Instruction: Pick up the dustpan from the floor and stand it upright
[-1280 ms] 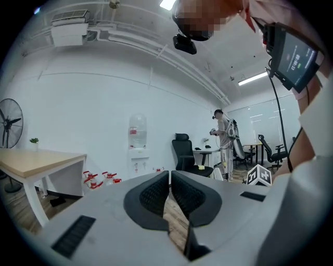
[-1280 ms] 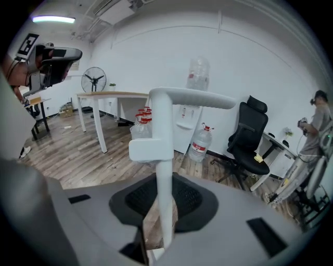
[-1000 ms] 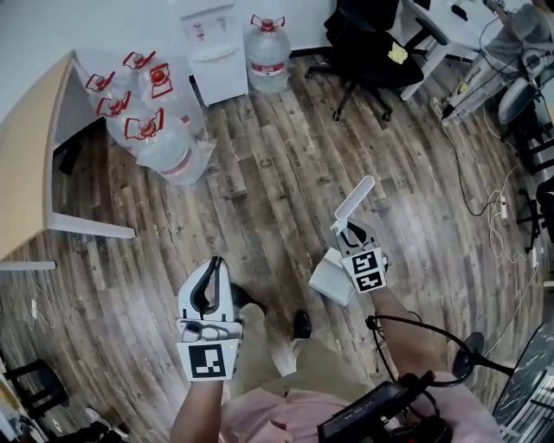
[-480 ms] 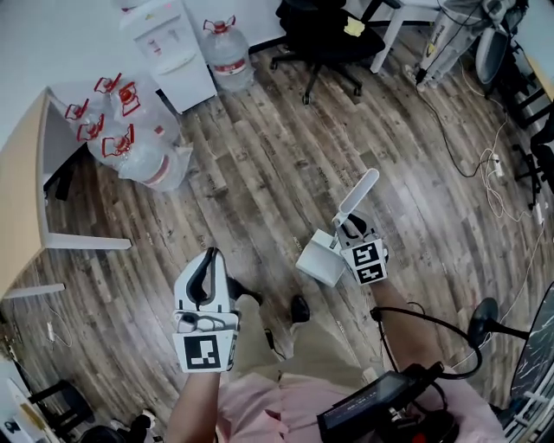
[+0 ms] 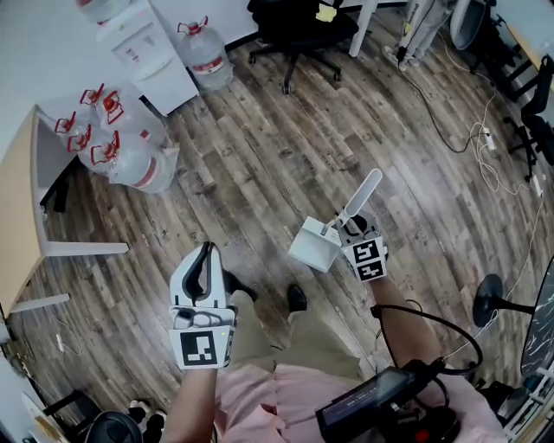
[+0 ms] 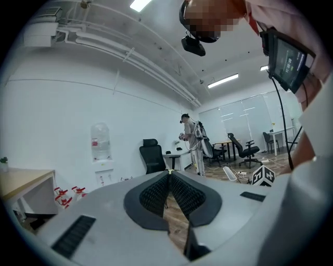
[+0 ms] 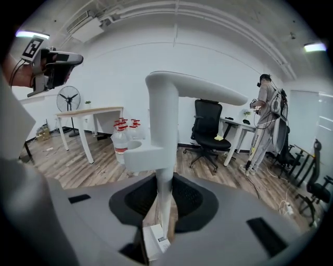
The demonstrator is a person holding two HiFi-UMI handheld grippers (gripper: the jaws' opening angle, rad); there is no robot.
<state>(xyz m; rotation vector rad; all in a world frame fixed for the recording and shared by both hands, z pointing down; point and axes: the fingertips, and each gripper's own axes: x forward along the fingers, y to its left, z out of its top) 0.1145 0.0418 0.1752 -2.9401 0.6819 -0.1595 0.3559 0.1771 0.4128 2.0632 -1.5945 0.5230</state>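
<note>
The white dustpan (image 5: 313,245) hangs above the wooden floor, and my right gripper (image 5: 351,227) is shut on the lower part of its handle. The pan sits to the gripper's left, while the handle (image 5: 363,194) slants up and to the right. In the right gripper view the handle (image 7: 162,156) rises straight up between the closed jaws of my right gripper (image 7: 164,205) and bends over to the right at the top. My left gripper (image 5: 206,253) is held low at the left, shut with nothing in it. Its pads meet in the left gripper view (image 6: 169,176).
Several water bottles (image 5: 121,147) and a white dispenser (image 5: 145,52) stand at the back left beside a wooden table (image 5: 19,199). A black office chair (image 5: 299,26) is at the back. Cables (image 5: 480,143) lie on the right. A fan base (image 5: 496,303) is near right. My shoes (image 5: 296,298) are below the dustpan.
The pan has swung from below the right gripper up to its left, and the dustpan sits higher in view. The left gripper has hardly moved. The head view has shifted.
</note>
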